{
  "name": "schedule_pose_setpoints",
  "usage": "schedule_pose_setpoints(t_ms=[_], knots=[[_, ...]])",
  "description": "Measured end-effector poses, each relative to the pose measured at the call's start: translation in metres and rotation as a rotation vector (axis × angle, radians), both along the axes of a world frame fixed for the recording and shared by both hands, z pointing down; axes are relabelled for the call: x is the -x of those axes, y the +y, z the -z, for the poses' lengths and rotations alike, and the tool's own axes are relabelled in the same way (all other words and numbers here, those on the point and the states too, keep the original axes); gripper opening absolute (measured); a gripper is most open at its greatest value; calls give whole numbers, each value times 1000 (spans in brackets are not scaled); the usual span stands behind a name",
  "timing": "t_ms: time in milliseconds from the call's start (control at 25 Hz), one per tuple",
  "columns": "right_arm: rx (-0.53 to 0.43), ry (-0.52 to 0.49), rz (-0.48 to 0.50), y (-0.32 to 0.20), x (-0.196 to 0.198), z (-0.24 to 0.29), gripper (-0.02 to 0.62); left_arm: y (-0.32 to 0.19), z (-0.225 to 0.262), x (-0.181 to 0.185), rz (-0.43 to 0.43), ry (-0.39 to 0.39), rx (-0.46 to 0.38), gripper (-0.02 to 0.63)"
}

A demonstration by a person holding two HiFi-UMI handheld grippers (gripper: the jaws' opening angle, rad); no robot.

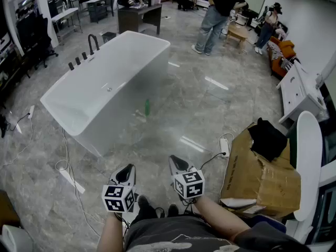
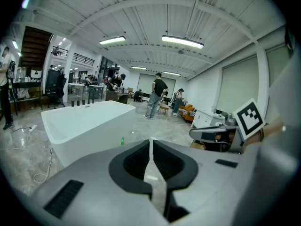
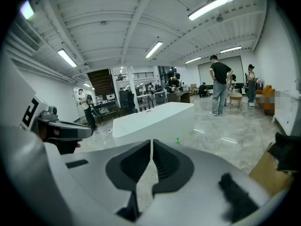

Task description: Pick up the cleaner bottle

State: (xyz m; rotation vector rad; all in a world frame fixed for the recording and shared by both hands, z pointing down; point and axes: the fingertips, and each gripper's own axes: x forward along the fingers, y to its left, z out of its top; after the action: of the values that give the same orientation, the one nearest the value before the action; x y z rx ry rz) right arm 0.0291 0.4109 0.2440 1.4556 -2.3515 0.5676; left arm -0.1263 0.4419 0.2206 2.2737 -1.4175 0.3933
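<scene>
The cleaner bottle (image 1: 147, 107) is small and green and stands upright on the grey marble floor beside the white bathtub (image 1: 79, 106). In the left gripper view the bottle (image 2: 122, 140) shows far off, left of the jaw tips; in the right gripper view the bottle (image 3: 177, 140) is far off to their right. My left gripper (image 1: 127, 168) and right gripper (image 1: 175, 160) are held side by side close to my body, well short of the bottle. Both are shut with nothing between the jaws.
A cardboard box (image 1: 260, 177) with a black cloth on it sits at my right, next to a power strip (image 1: 224, 147) and its cable. Cables (image 1: 65, 164) lie left of the tub. A person (image 1: 215, 16) stands beyond the tub; desks and chairs line the back.
</scene>
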Motion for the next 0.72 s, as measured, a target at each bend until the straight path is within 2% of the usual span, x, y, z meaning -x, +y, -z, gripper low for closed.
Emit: schedule_pose_setpoints(t_ms=[440,640,720], knots=[[-16,-21,2,16,-25,5,35,17,4,-25,-1,-22,-22,34],[-2,-132,-3,26,-39,9,35,22,6,-35,18,-36,-32,34],[-7,-148,-13,30,-50,9,35,25,9,-41,27,-41,-43,35]])
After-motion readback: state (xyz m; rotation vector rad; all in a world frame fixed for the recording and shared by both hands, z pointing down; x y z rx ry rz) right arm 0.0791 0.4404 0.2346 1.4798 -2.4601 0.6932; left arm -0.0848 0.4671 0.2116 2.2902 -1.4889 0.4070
